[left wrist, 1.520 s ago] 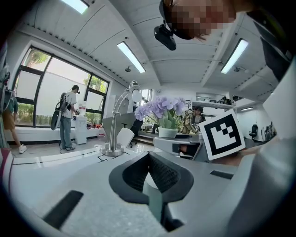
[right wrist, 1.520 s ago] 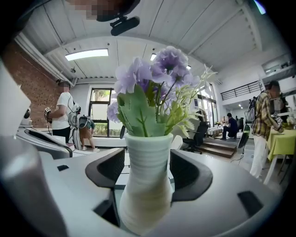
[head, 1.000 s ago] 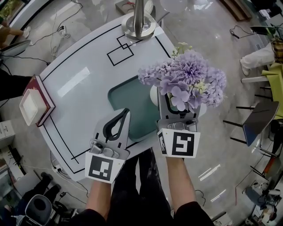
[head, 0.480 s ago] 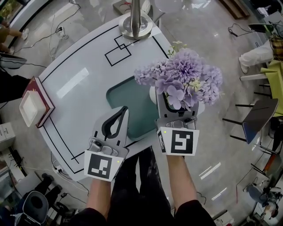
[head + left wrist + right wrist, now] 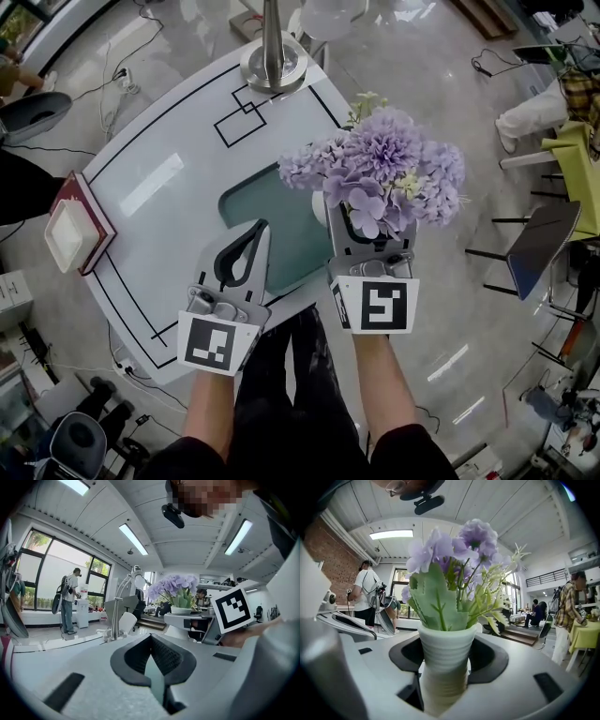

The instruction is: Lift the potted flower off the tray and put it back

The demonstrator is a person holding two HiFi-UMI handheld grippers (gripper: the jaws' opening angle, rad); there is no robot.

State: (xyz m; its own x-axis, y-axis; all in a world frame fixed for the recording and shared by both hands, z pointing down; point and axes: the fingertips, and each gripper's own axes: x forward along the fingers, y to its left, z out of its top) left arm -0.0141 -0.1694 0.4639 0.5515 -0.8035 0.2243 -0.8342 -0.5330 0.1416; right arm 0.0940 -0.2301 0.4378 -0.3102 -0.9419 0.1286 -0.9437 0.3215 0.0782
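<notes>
barely moved in a second, the potted flower (image 5: 384,173) hangs just above the tray's (image 5: 262,202) right edge, right gripper (image 5: 370,217) jaws clamped wide round it; left gripper (image 5: 257,231) jaws closed, empty. lift done, the return seemingly still ahead.

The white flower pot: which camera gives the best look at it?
Right gripper view: the pot fills the middle, ribbed side gripped between the jaws. The head view shows only a white sliver under the flowers; the left gripper view shows it small and distant.

Overhead and low views, shared flowers (image 5: 386,167)
</notes>
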